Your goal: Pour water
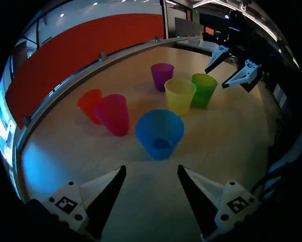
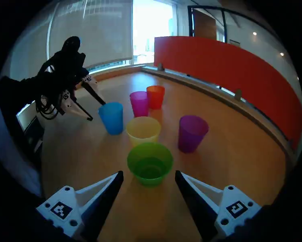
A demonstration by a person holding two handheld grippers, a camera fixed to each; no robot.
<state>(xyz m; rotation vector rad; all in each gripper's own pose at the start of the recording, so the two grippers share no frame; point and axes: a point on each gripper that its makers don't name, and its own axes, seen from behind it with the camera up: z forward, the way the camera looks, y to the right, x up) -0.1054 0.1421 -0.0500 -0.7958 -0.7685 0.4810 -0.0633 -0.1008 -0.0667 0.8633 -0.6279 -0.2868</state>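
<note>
Six plastic cups stand upright on a wooden table (image 1: 215, 137). In the left gripper view the blue cup (image 1: 160, 133) is nearest, just ahead of my open left gripper (image 1: 151, 173). Behind it stand the pink cup (image 1: 112, 114), orange cup (image 1: 89, 104), yellow cup (image 1: 179, 96), green cup (image 1: 203, 89) and purple cup (image 1: 162, 76). My right gripper (image 1: 227, 72) hangs open beyond the green cup. In the right gripper view the green cup (image 2: 150, 163) sits right before my open right gripper (image 2: 149, 177), with the yellow cup (image 2: 143, 130), purple cup (image 2: 192, 132) and blue cup (image 2: 112, 117) behind. The left gripper (image 2: 90, 103) stands beside the blue cup.
A red partition wall (image 1: 82, 48) runs along the table's far edge, with a rail (image 2: 231, 101) at its base. A bright window (image 2: 151, 28) lies beyond the table. The pink cup (image 2: 139, 103) and orange cup (image 2: 155, 96) stand close together near the middle.
</note>
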